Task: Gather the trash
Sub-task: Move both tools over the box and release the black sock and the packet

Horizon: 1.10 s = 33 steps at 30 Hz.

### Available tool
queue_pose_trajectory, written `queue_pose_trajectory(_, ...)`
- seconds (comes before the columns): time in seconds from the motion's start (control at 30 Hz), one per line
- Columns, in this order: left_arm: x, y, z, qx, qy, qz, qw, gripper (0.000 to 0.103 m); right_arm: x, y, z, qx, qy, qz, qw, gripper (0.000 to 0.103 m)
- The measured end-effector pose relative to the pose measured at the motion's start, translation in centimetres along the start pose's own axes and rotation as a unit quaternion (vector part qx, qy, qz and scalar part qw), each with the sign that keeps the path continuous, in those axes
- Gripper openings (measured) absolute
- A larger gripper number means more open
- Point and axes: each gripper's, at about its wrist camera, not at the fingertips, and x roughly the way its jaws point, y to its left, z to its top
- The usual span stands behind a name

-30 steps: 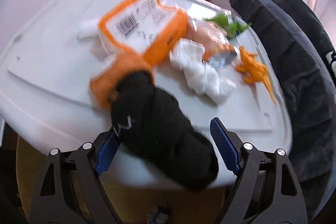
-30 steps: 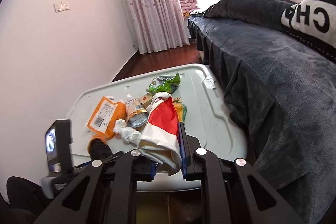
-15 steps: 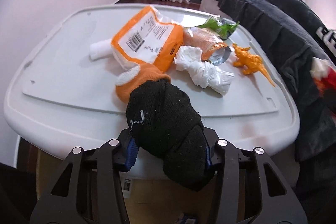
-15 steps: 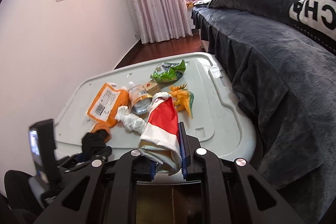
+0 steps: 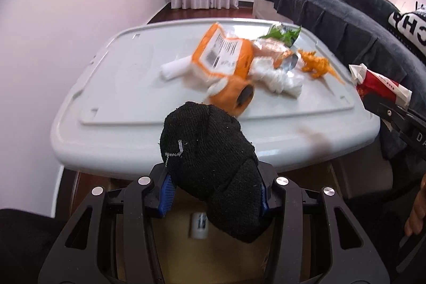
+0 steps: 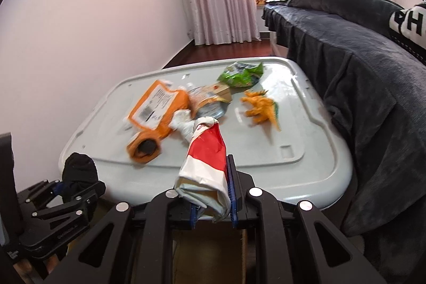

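Your left gripper [image 5: 213, 193] clenched a balled black knitted sock [image 5: 210, 164], your right gripper [image 6: 211, 200] grasped a crumpled red-and-white paper wrapper [image 6: 206, 167], near the pale grey plastic lid [image 6: 306, 172].

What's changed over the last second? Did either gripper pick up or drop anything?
The left gripper shut on the black sock and drew it back off the white lid, past the near edge; a second ago its fingers were still open around it. The right gripper also backed away, still clamped on the red-and-white wrapper. Nothing was dropped. The orange packet, tissue and toy dinosaur stayed put.
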Motion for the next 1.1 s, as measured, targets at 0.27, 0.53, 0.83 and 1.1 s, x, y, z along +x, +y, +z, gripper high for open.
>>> queue_pose_trajectory(0.27, -0.4, 2.0, -5.1, 0.002, 0.053, 0.008, 0.9986, 0.046, -0.1, 3.6, -4.9, 0.011, 0.027, 0.023, 0.999, 0.017)
queue_pose_trajectory(0.53, 1.6, 2.5, -8.5, 0.006, 0.106, 0.011, 0.9943, 0.046, 1.7, 6.5, -9.4, 0.012, 0.094, 0.032, 0.995, 0.018)
queue_pose_trajectory(0.83, 5.4, 3.7, -10.1, -0.028, 0.174, 0.011, 0.9843, 0.046, 3.9, 6.9, -10.8, 0.005, 0.138, 0.017, 0.990, 0.019)
queue_pose_trajectory(1.1, 6.4, 3.5, -10.3, -0.032, 0.187, 0.014, 0.9817, 0.046, 4.9, 6.8, -11.2, 0.013, 0.157, 0.016, 0.987, 0.019)
